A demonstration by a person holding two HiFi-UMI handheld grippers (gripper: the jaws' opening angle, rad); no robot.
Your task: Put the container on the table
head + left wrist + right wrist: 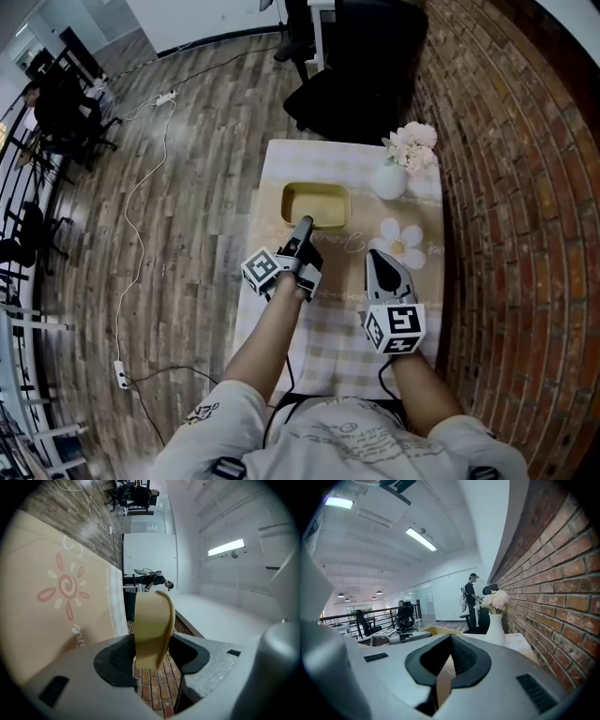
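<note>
A shallow yellow rectangular container point(315, 202) is over the far middle of the table point(281, 159), which has a checked cloth. I cannot tell whether its bottom touches the cloth. My left gripper point(306, 225) is shut on its near rim. In the left gripper view the yellow wall point(152, 620) stands pinched between the jaws of the left gripper point(152, 641). My right gripper point(380, 258) hangs shut and empty over the table's right half, to the right of the container. In the right gripper view the container's rim point(433, 630) shows just past the right gripper point(451, 639).
A white vase of pale flowers point(389, 180) stands at the table's far right corner, also seen ahead as the vase point(495, 625). A flower-shaped mat point(401, 242) lies beside my right gripper. A brick wall point(506, 187) runs along the right. A black chair point(356, 94) stands beyond the table.
</note>
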